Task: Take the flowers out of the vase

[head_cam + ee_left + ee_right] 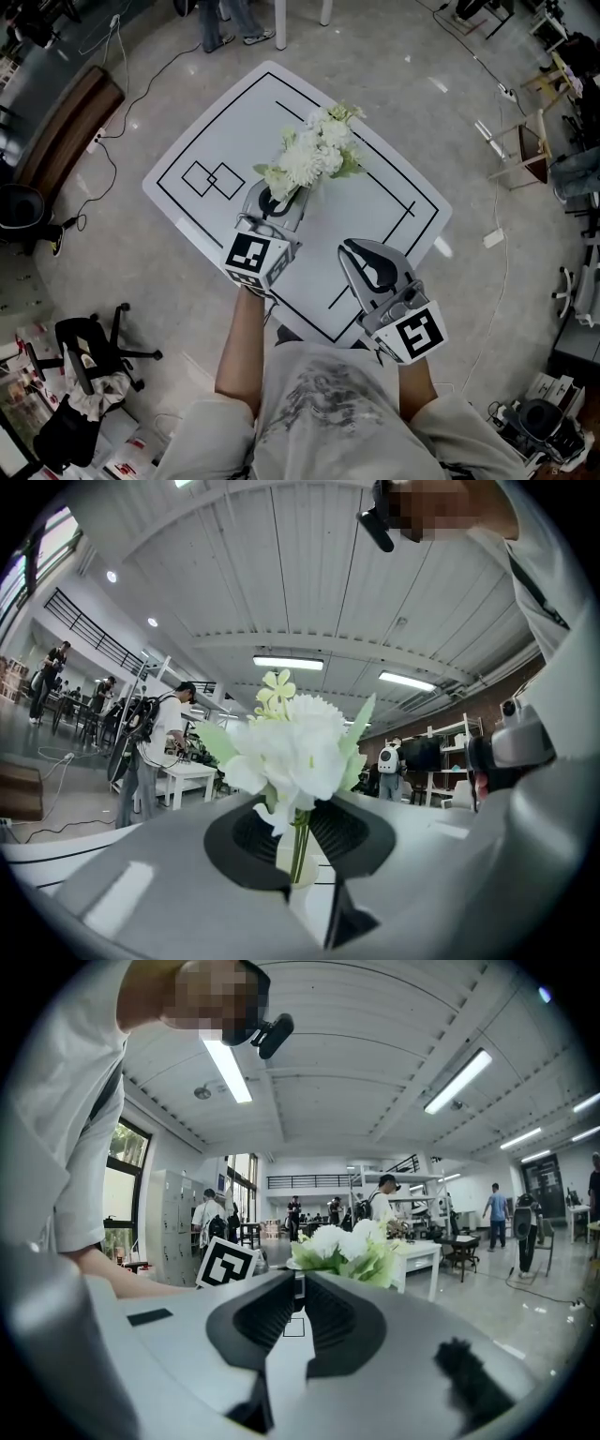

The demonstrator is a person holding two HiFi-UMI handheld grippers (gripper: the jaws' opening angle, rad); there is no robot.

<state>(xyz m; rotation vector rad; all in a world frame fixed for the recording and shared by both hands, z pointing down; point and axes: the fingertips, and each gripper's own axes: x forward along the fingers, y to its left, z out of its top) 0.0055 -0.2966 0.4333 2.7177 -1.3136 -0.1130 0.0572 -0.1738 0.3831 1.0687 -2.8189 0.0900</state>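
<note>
Closest in the head view, the right gripper (356, 251) hangs over the near right of the worktop (211, 117), well apart from the flowers (314, 155). They are a white bunch with pale green leaves, near the worktop's middle. The left gripper (277, 202) sits at the bunch's near side and hides whatever stands below the blooms.

Left gripper view: its fingers (253, 836) are pinched on the thin green stems just under the blooms. Below them shows what looks like the pale mouth of the vase (305, 872). Nothing steadies it, so it may rise with the stems or topple. Stems this slim could also slide through the grip.

Right gripper view: its fingers (333, 1321) are drawn almost together on nothing. The flowers stand upright beyond them, to the far left.
</note>
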